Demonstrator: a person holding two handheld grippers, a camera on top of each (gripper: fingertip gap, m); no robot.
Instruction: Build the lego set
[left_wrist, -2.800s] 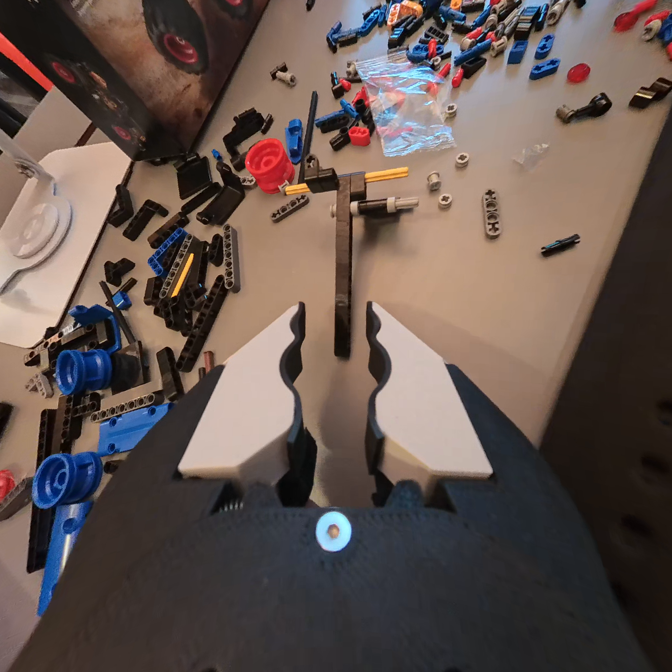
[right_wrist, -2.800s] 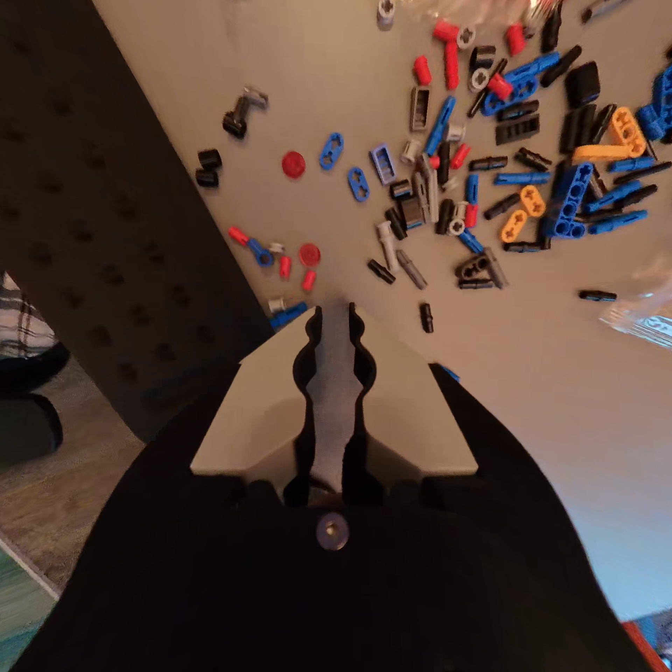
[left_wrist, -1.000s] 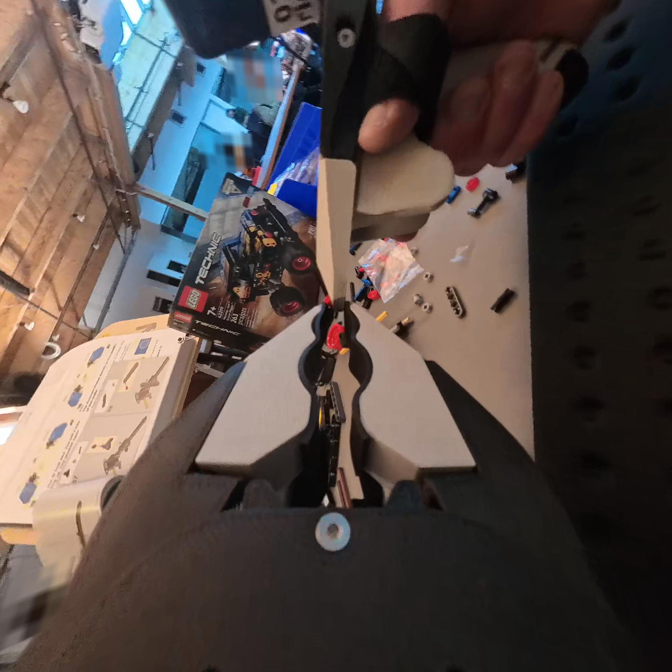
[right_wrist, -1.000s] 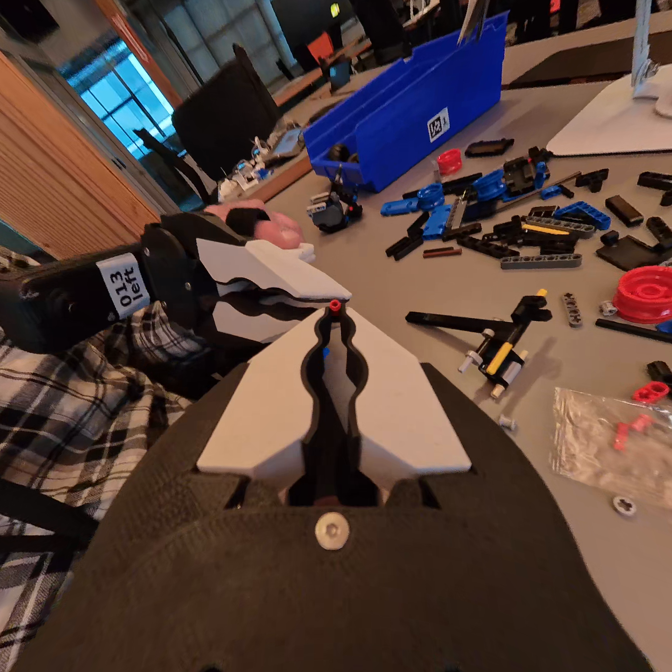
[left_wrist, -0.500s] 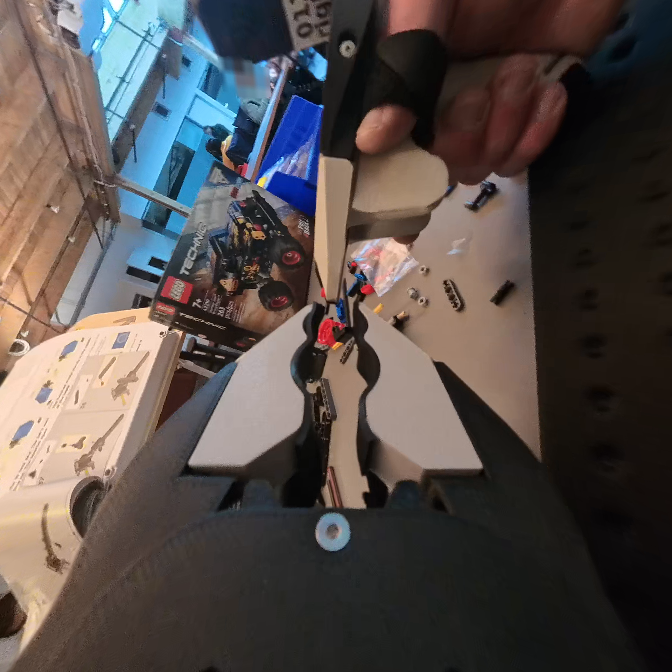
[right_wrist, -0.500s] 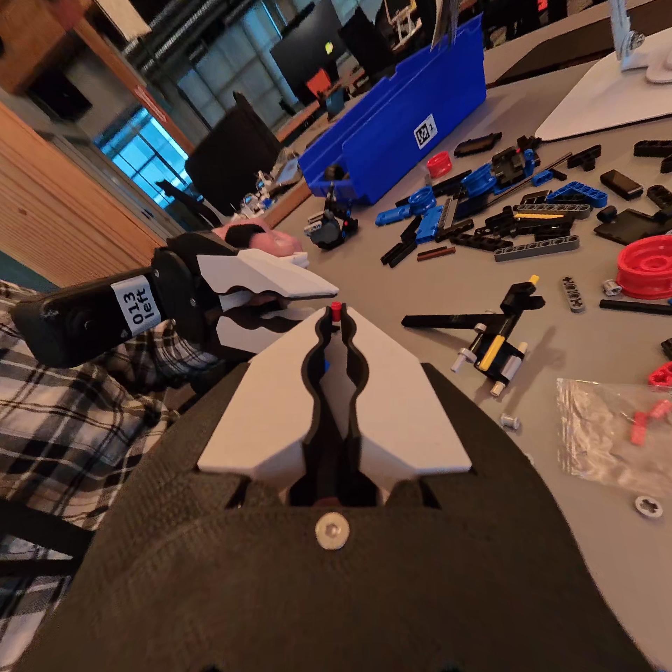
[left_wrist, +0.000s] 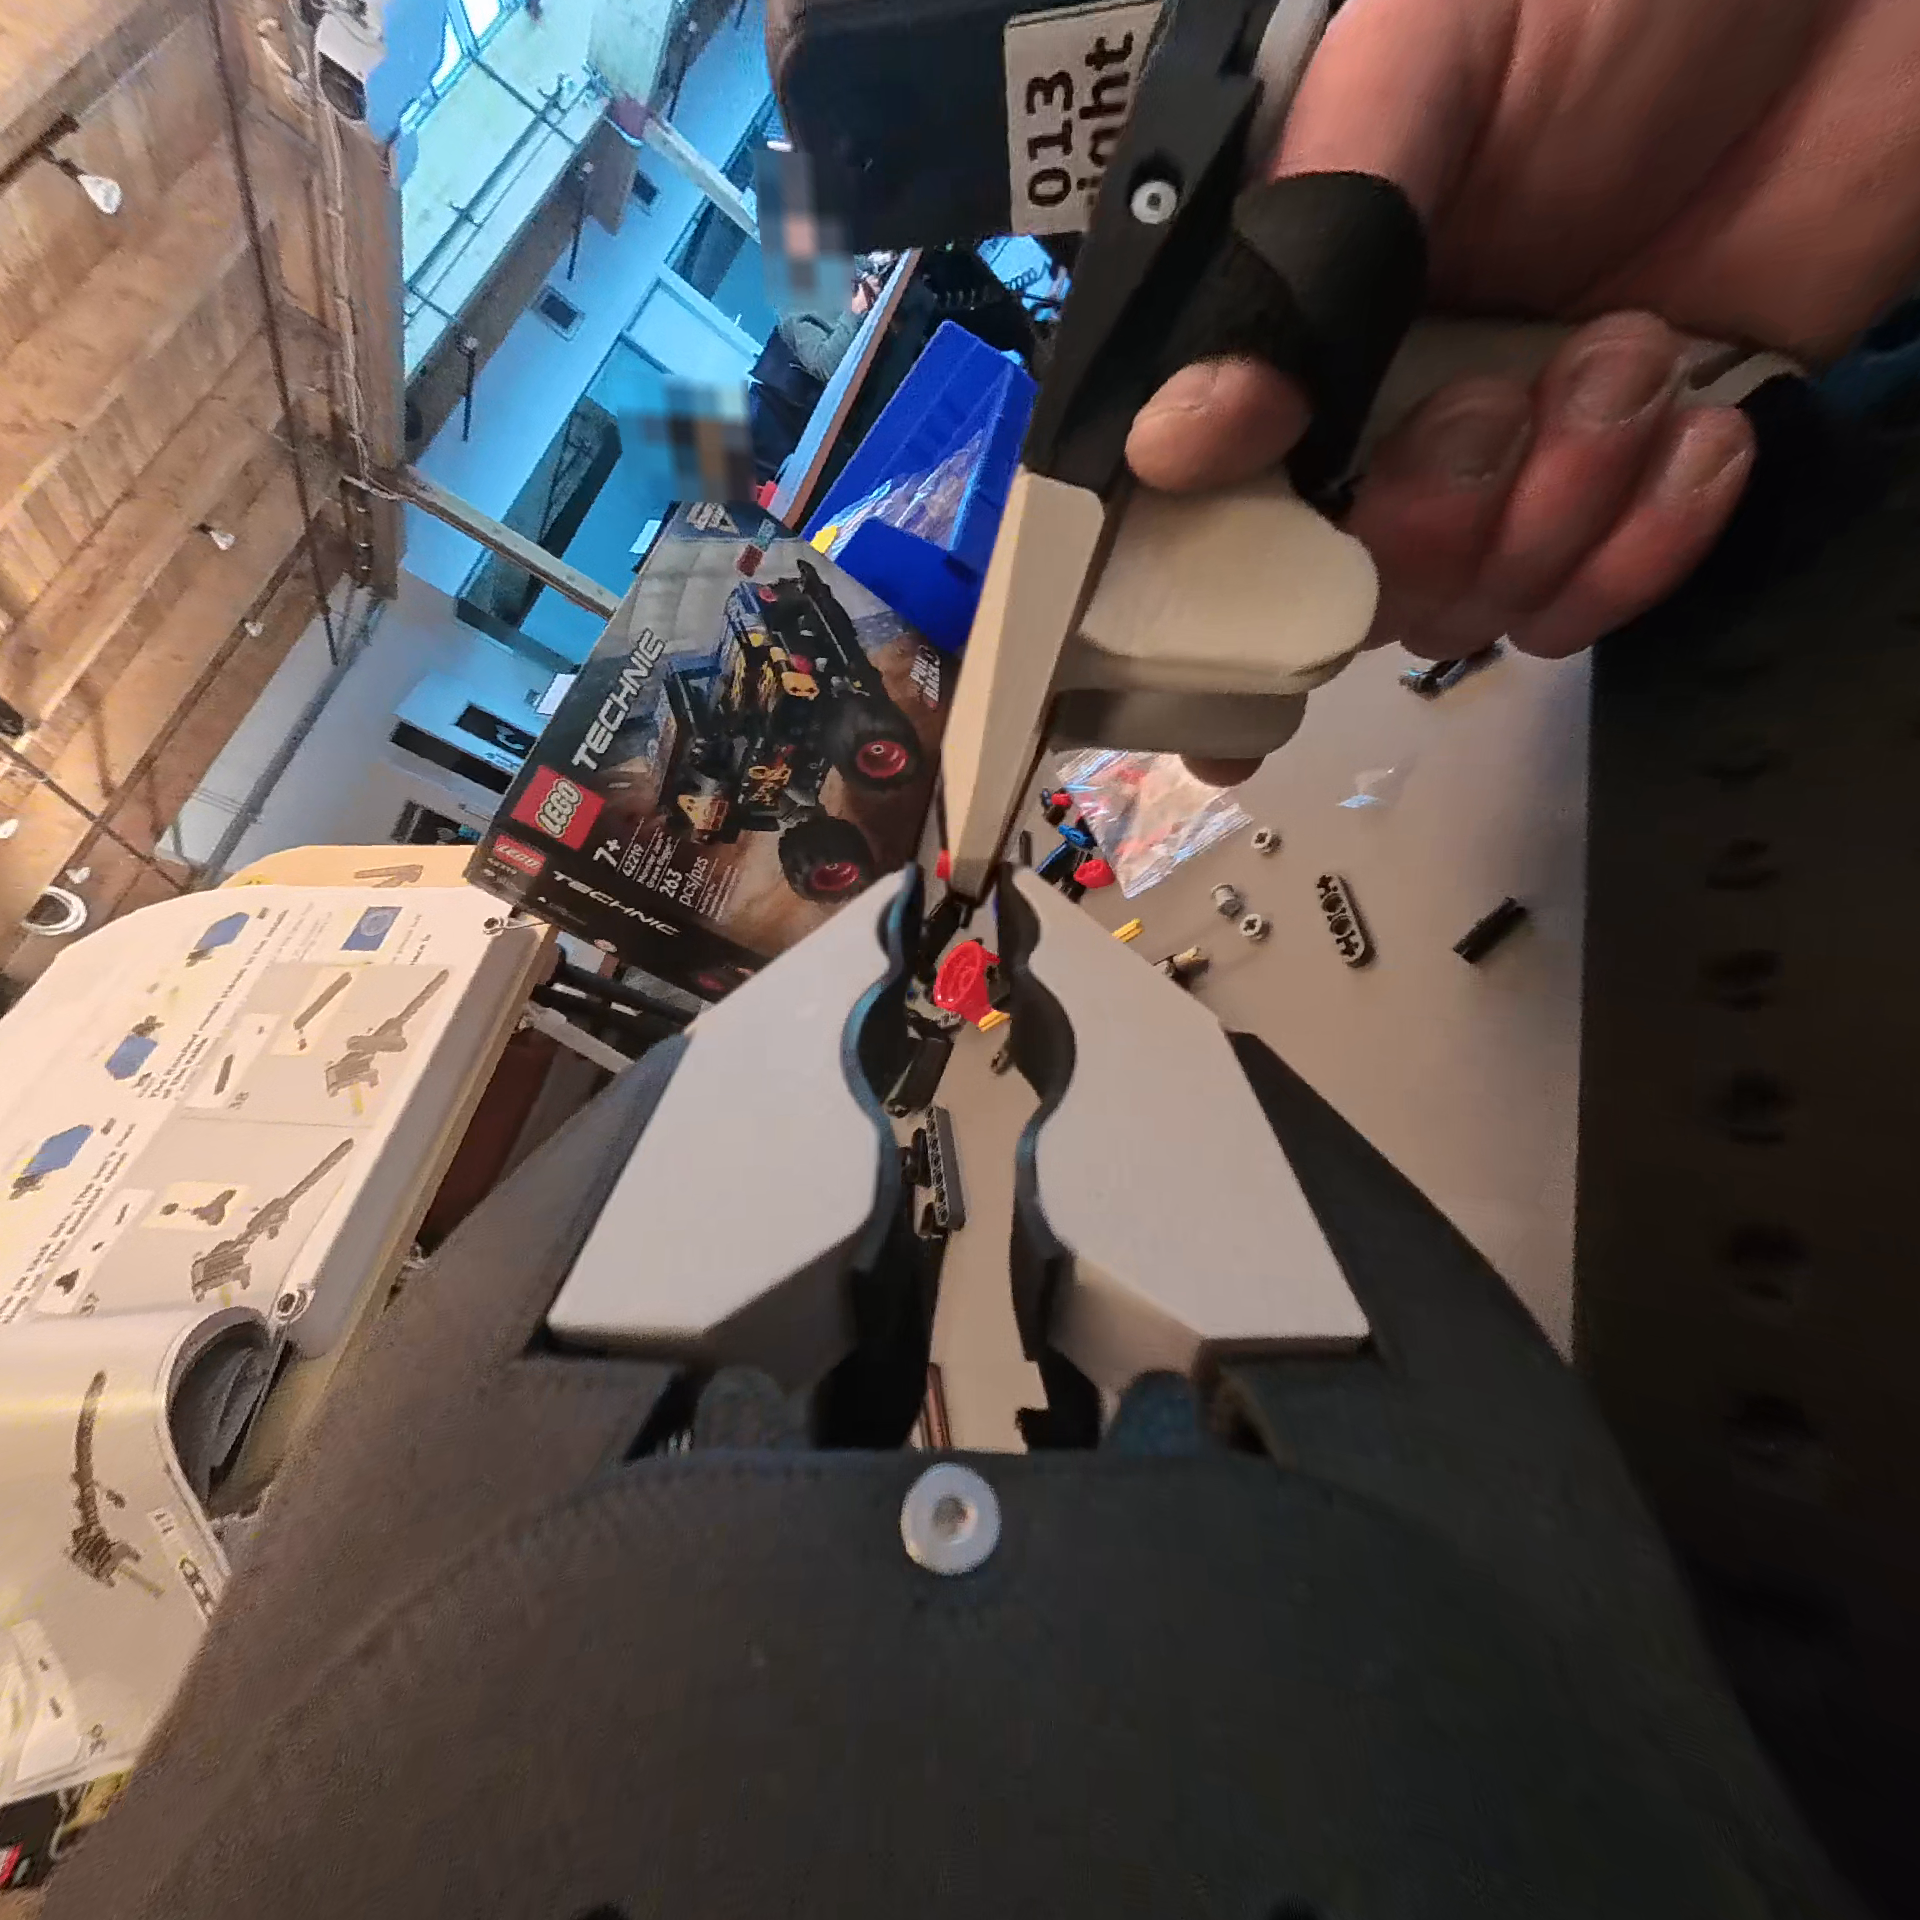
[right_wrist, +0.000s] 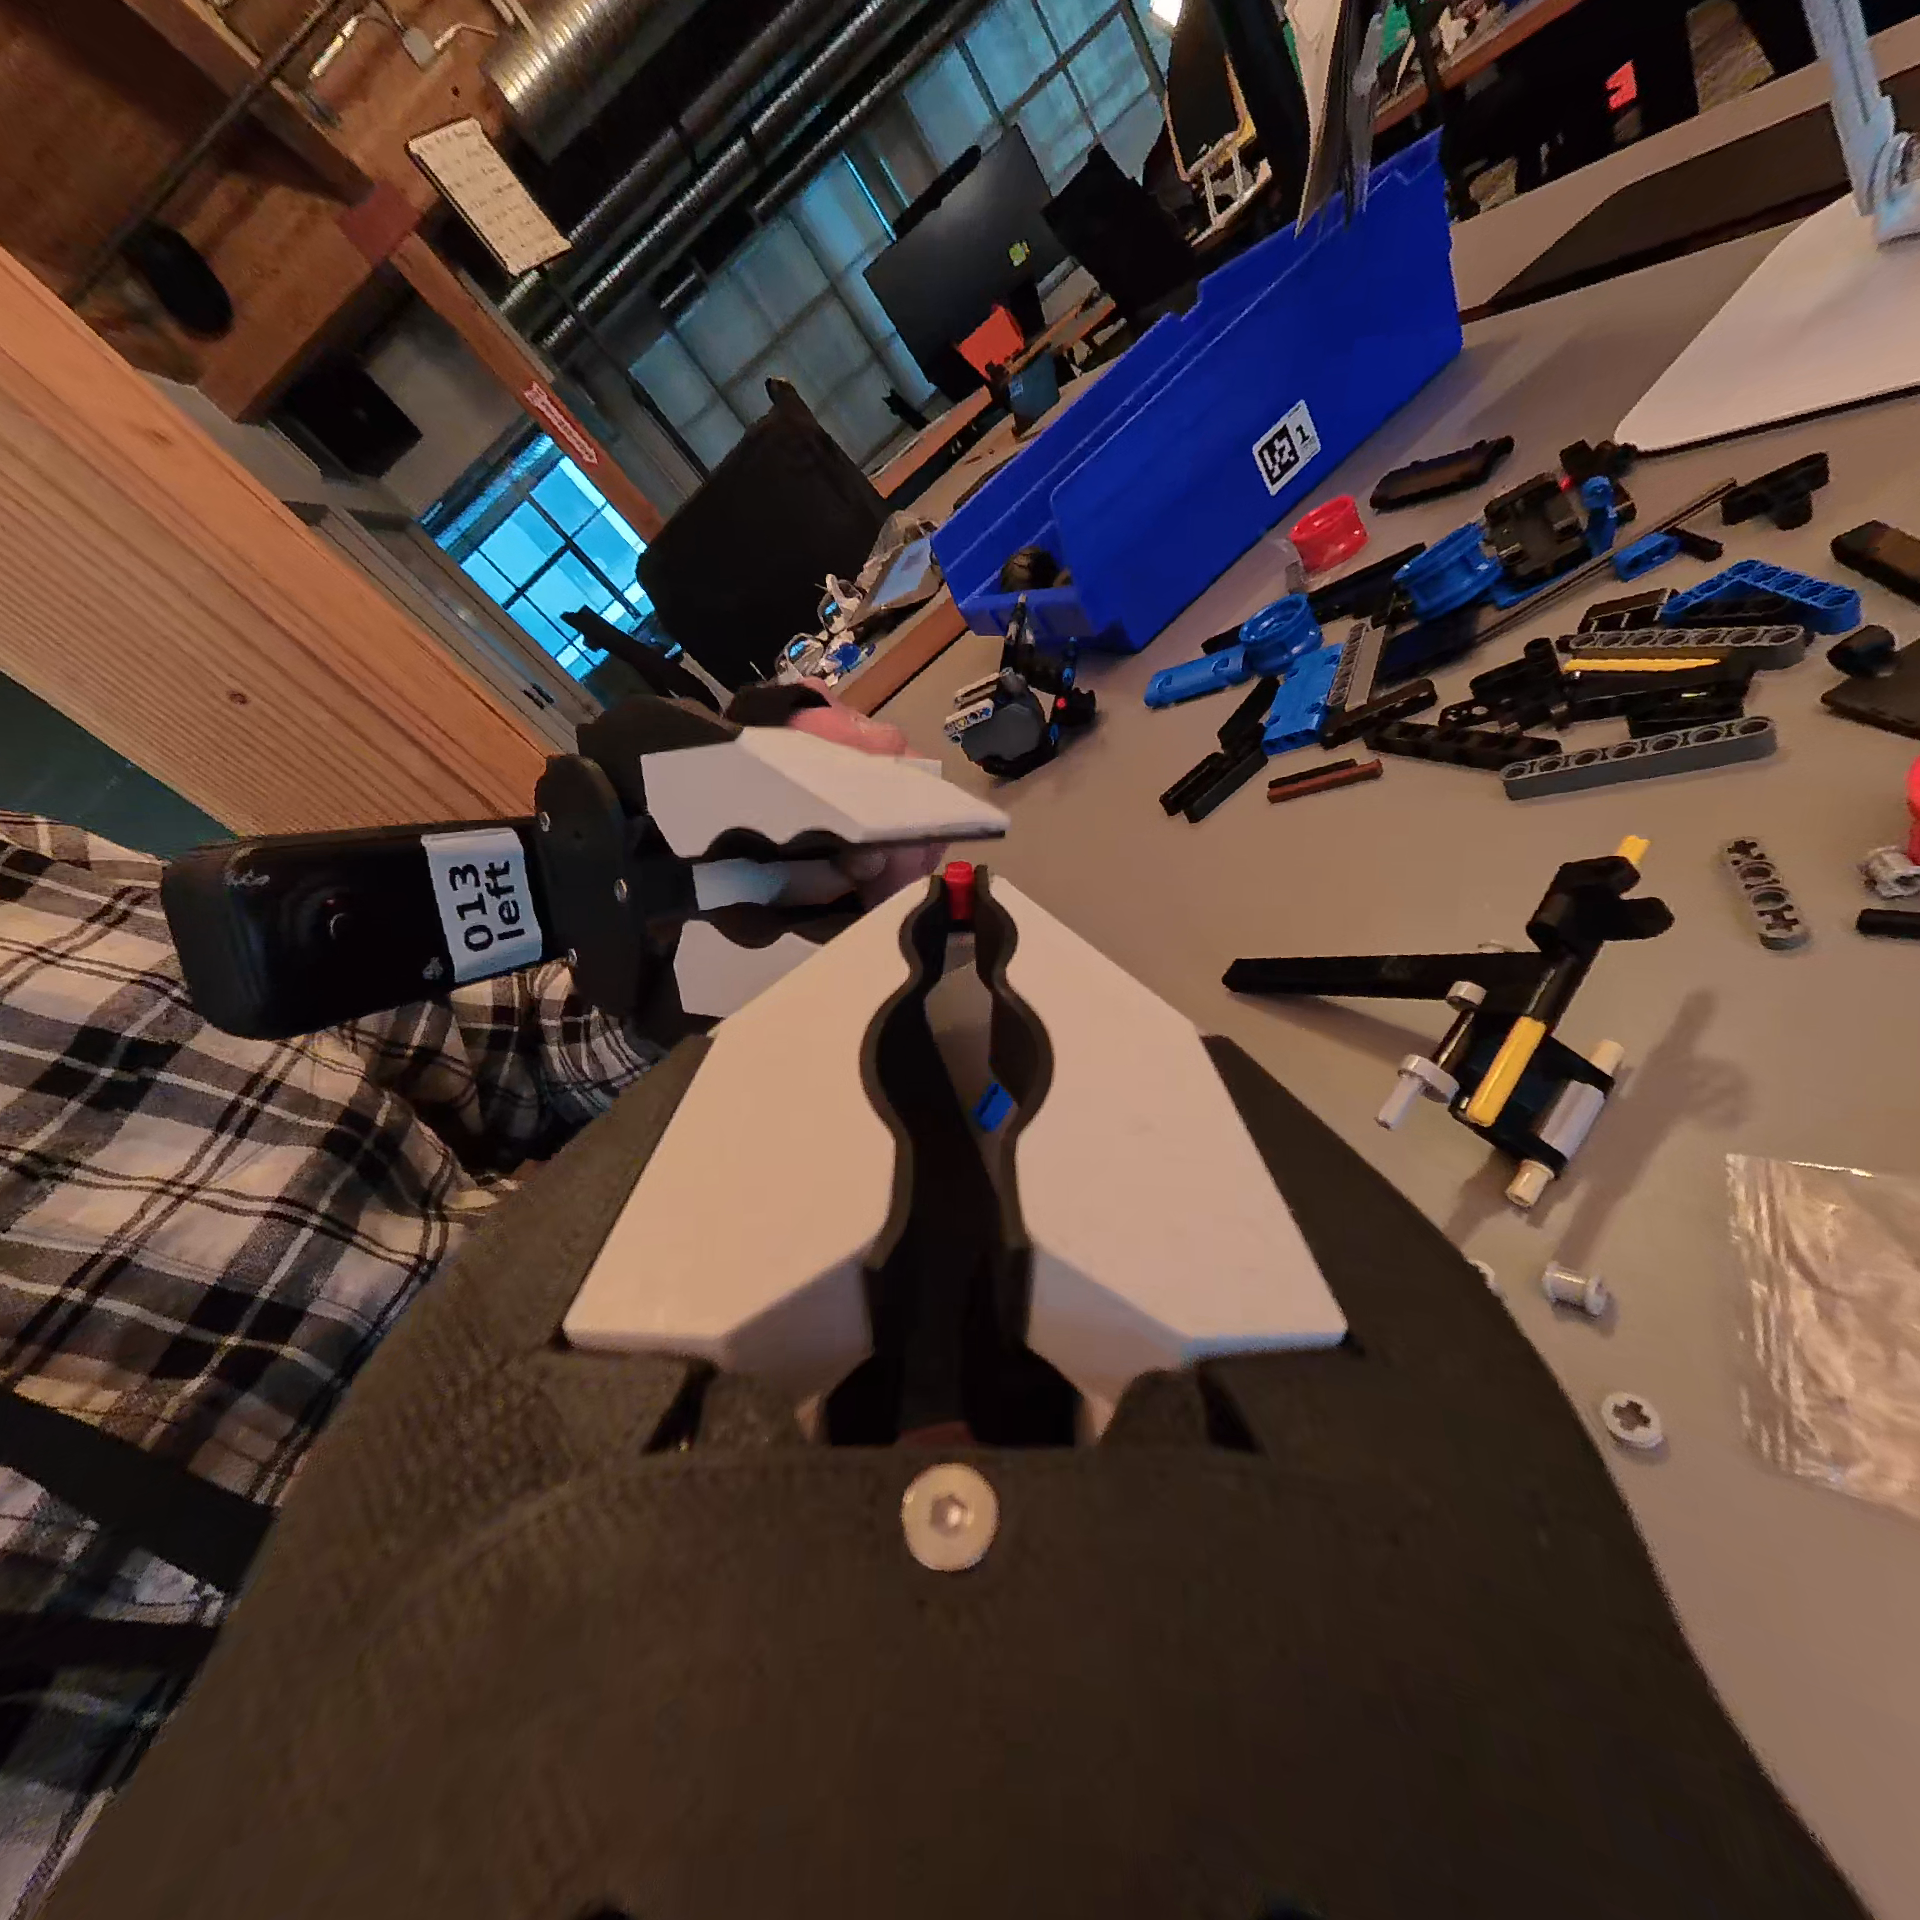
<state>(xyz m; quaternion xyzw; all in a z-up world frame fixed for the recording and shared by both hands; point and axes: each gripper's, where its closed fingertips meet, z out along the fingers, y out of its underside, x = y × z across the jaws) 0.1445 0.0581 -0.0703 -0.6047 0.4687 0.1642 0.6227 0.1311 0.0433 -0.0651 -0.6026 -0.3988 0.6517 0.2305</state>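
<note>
Above the table (right_wrist: 1351, 883), the right gripper (right_wrist: 958, 902) pinches a small red pin (right_wrist: 957, 885) at its tips, offering it to the open, empty left gripper (left_wrist: 961, 894), apparently for a handover.

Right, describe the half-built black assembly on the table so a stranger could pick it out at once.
Start at the long blue bin at the table's far side, then come nearer past the pile of loose black and blue beams. The black assembly lies alone on bare grey table: a long black beam crossed by a yellow axle and pale grey pins.
</note>
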